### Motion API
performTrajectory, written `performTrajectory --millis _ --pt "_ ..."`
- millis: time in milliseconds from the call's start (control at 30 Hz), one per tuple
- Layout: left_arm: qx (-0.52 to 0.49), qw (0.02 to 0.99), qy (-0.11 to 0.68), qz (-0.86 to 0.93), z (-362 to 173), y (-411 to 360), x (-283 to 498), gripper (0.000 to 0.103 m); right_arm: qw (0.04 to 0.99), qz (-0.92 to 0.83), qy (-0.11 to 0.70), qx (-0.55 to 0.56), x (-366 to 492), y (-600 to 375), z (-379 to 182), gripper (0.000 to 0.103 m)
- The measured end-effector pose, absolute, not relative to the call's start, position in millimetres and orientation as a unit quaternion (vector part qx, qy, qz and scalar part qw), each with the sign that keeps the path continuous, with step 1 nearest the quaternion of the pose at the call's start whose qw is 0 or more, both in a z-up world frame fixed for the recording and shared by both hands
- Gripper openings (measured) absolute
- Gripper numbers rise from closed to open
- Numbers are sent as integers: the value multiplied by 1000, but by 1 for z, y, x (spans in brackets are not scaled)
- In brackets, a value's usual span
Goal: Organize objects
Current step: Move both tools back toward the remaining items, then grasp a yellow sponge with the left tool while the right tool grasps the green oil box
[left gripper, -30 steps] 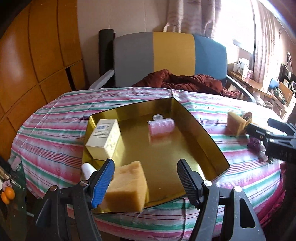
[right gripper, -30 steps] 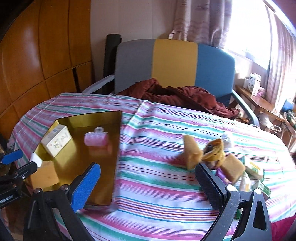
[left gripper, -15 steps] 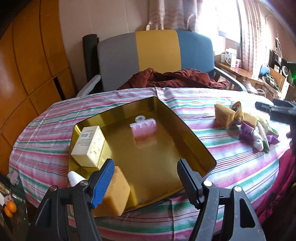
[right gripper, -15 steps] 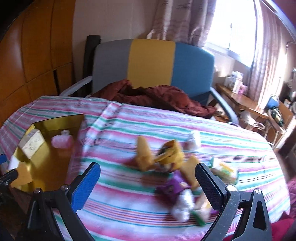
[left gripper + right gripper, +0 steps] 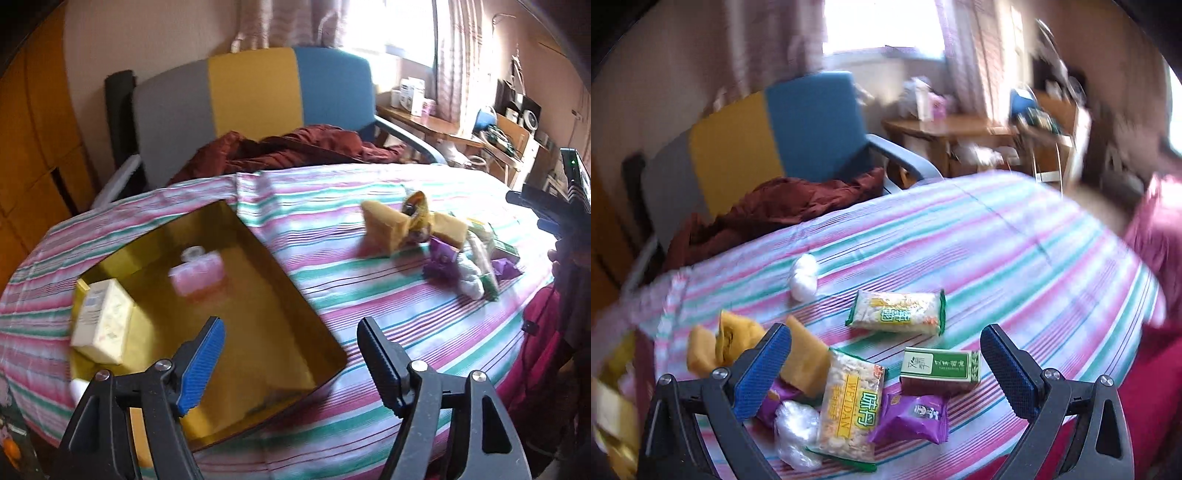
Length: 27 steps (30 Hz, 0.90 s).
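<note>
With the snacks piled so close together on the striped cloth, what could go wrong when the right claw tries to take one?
1. The right claw is open over overlapping items: the rice cracker pack, purple packet and green box. It may catch two at once.
2. The clear plastic ball beside them could be pushed away.
3. The gold tray sits near the table edge; a nudge might tip it.

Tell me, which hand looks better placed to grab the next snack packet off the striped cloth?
Probably the right. The right gripper is open above the snack pile, the green box between its fingers. The left gripper, jaws opening and empty, faces the gold tray.
</note>
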State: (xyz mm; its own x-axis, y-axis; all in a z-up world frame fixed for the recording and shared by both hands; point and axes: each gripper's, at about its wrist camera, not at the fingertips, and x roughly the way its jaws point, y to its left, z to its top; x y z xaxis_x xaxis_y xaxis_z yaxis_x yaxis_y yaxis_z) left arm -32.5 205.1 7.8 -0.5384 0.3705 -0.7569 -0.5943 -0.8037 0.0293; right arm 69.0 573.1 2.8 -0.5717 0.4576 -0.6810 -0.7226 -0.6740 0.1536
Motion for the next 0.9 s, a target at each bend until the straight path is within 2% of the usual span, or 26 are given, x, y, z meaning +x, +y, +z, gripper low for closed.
performTrajectory --millis 400,733,900 --pt "-418 330 175 828 -6 287 -43 75 336 831 319 -309 86 604 -15 103" --pt "-460 333 126 813 -12 330 -91 75 322 818 372 -298 96 615 -22 103" --pt "-489 330 70 804 -17 349 -121 75 311 816 383 -303 94 616 -25 103"
